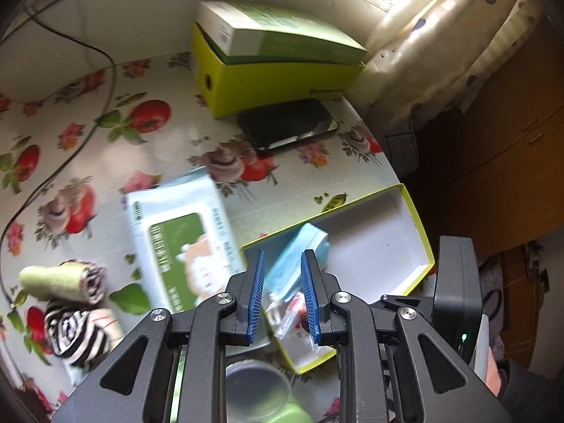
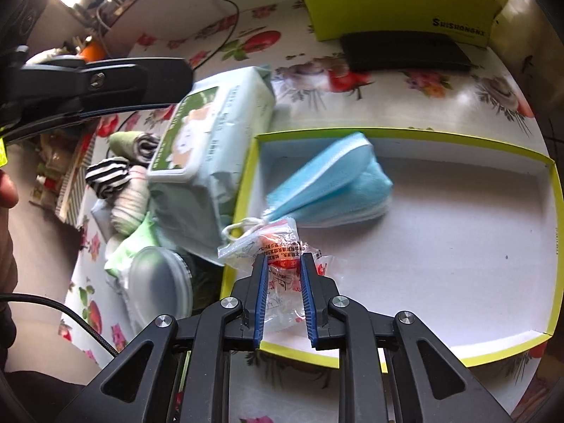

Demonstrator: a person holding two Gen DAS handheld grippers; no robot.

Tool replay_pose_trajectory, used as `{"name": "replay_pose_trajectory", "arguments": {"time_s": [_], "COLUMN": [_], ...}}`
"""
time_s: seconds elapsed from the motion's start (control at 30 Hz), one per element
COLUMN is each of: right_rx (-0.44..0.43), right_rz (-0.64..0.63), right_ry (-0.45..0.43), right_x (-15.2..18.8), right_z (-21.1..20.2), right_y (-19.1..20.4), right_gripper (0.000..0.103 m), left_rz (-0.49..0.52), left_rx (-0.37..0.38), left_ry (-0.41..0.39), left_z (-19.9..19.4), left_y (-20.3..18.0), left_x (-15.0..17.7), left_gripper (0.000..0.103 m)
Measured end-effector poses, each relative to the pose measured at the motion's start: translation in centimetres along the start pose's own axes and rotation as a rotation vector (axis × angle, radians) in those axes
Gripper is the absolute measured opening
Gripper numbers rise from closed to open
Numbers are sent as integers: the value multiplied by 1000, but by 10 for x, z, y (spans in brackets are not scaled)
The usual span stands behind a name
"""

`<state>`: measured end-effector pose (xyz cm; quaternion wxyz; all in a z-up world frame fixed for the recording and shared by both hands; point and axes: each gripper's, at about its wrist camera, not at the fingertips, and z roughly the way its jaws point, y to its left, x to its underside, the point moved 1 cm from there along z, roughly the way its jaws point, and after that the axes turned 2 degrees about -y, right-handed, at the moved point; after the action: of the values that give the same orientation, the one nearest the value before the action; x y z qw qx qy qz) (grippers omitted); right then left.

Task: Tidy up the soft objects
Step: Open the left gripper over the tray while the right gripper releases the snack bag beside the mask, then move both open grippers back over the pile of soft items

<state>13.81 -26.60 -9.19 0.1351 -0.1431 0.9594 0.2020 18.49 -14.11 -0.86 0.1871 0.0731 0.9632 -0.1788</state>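
Right gripper (image 2: 282,296) clamps the crinkly clear plastic packet (image 2: 278,264); lower it gently into the shallow yellow-rimmed cardboard tray (image 2: 550,218); left gripper (image 1: 282,292) hangs open, empty.

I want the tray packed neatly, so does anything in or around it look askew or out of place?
Yes. The stack of blue face masks lies slanted across the tray's left end, fanned open rather than flat. The wipes pack leans tilted against the tray's outer left wall. The right gripper is shut on a crinkled plastic packet.
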Motion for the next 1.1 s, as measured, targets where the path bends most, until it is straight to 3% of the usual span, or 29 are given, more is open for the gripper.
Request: {"name": "replay_pose_trajectory", "arguments": {"time_s": [0.17, 0.57, 1.1], "right_rx": [26, 44, 26], "right_rz": [-8, -1, -71], "right_ry": [-8, -60, -72], "right_x": [5, 24, 34], "right_z": [-12, -58, -86], "right_y": [2, 13, 61], "right_gripper": [37, 52, 55], "left_rz": [-3, -18, -125], "left_rx": [-39, -103, -203], "left_ry": [-21, -80, -133], "left_z": [-16, -56, -106], "left_y": [4, 5, 37], "left_x": [12, 42, 87], "left_gripper": [22, 22, 22]}}
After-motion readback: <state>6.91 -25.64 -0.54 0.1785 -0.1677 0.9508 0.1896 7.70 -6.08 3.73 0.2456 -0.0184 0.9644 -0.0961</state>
